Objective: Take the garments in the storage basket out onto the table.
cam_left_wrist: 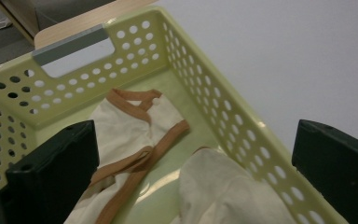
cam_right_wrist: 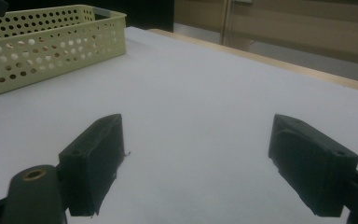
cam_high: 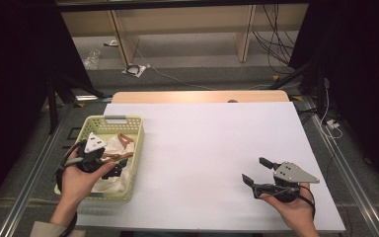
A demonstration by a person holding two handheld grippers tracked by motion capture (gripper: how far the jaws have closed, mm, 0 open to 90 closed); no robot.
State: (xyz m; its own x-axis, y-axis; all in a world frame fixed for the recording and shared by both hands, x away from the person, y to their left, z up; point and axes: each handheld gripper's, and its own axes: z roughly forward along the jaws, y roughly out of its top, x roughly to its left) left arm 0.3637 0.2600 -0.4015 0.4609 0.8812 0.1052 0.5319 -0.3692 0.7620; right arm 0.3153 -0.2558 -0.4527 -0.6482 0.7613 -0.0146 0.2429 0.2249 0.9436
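A pale yellow-green perforated basket (cam_high: 137, 143) stands at the table's front left. Inside it lies cream cloth (cam_high: 114, 147) edged with tan-orange trim. My left gripper (cam_high: 120, 164) hovers over the basket's near half, open, and nothing is between its jaws. In the left gripper view the cloth (cam_left_wrist: 121, 126) and its trim (cam_left_wrist: 135, 161) lie below my left gripper (cam_left_wrist: 193, 179), with the basket wall (cam_left_wrist: 205, 88) running past the right jaw. My right gripper (cam_high: 255, 170) rests low at the front right, open. In the right gripper view my right gripper (cam_right_wrist: 203, 161) has bare white table between its jaws, with the basket (cam_right_wrist: 51, 42) far off at the upper left.
A white sheet (cam_high: 212, 143) covers the table, and a wooden strip (cam_high: 197, 97) shows along its far edge. Beyond are floor cables (cam_high: 271, 39), wooden shelf legs (cam_high: 128, 39) and dark curtains on both sides. A metal rail (cam_high: 343, 163) runs along the right edge.
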